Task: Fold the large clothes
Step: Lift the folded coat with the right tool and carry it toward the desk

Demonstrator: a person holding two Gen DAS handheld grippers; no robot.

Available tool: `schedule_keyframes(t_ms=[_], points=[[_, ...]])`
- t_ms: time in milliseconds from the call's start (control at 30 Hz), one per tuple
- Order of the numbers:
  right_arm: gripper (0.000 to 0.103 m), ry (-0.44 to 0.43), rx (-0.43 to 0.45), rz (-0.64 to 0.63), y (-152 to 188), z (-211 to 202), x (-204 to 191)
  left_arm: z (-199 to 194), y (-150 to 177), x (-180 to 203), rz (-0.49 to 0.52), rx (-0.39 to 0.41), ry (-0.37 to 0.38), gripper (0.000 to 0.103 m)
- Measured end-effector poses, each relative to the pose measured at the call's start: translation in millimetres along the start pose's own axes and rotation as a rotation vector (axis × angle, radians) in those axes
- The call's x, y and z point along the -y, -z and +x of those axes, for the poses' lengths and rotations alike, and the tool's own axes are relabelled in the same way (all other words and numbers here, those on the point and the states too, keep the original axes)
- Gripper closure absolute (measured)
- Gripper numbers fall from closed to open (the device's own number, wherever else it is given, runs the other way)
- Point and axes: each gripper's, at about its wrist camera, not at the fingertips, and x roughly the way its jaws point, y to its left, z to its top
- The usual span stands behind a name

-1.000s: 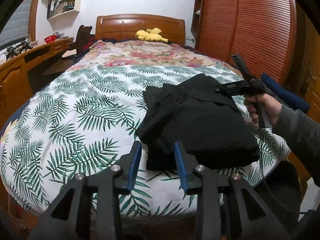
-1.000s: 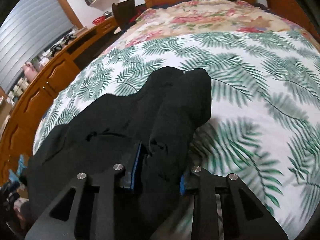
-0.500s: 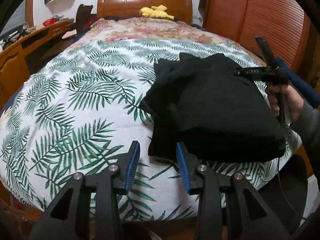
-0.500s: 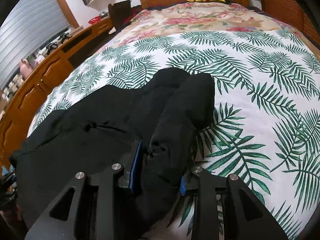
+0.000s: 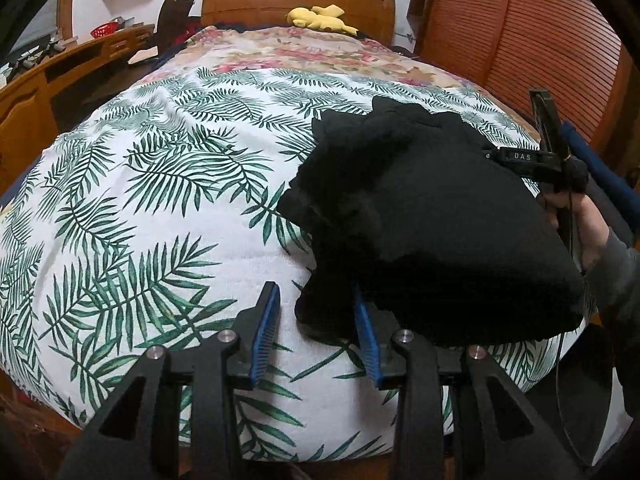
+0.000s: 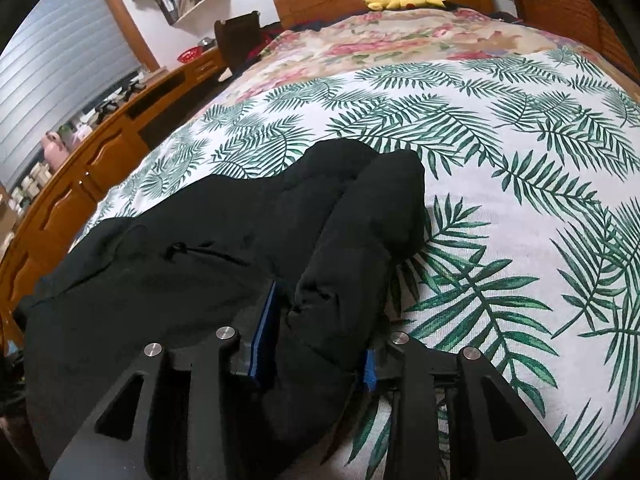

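A folded black garment [image 5: 432,224] lies on the right side of the palm-leaf bedspread [image 5: 160,200], near the bed's foot. My left gripper [image 5: 316,332] is open just in front of it, and a hanging black corner sits between the blue pads without being pinched. In the right wrist view the garment [image 6: 200,264] fills the lower left. My right gripper [image 6: 316,344] has a thick roll of the black cloth between its blue pads, which stand wide apart. The right gripper also shows in the left wrist view [image 5: 552,160], held by a hand at the garment's far right edge.
A floral quilt [image 5: 304,48] covers the head of the bed, with a yellow plush toy [image 5: 320,18] by the wooden headboard [image 5: 296,0]. A wooden desk [image 5: 60,68] runs along the left. A slatted wooden wardrobe [image 5: 520,40] stands at the right.
The garment has been carried to the right and toward the foot of the bed. My left gripper has moved closer to its near corner. My right gripper has stayed on the cloth roll.
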Motion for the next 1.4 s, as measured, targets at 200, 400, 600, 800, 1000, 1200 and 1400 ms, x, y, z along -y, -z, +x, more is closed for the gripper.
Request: schedule_keyframes(t_ms=[200,400,600,800,1000,1200,1400], points=[[0.067,0.014,0.01,-0.007,2.0,0.1,-1.4,3.0,0.4,-1.2,-0.025,0.014,0.005,0.067],[0.065,0.014,0.012,-0.004,3.1,0.0,-0.2,7.6,0.9,-3.7,-0.034,0.018,0.027,0.067],[0.064,0.01,0.01,0.006,3.6,0.5,1.7,6.4,4.7,-4.5,-0.033,0.041,0.044,0.068],[0.064,0.003,0.002,0.015,0.2,1.1,0.7,2.1,7.2,-8.2,-0.034,0.076,0.119,0.096],[0.078,0.005,0.062,-0.044,-14.2,-15.5,-21.5,-23.7,0.2,-13.8,-0.046,0.151,0.15,0.1],[0.081,-0.005,0.129,-0.137,-44.7,-27.3,-82.0,-58.1,-13.6,-38.6,-0.035,0.229,0.111,0.101],[0.081,-0.045,0.119,-0.212,-70.9,-9.9,-151.7,-97.8,-15.5,-88.1,-0.073,0.308,0.051,0.101]])
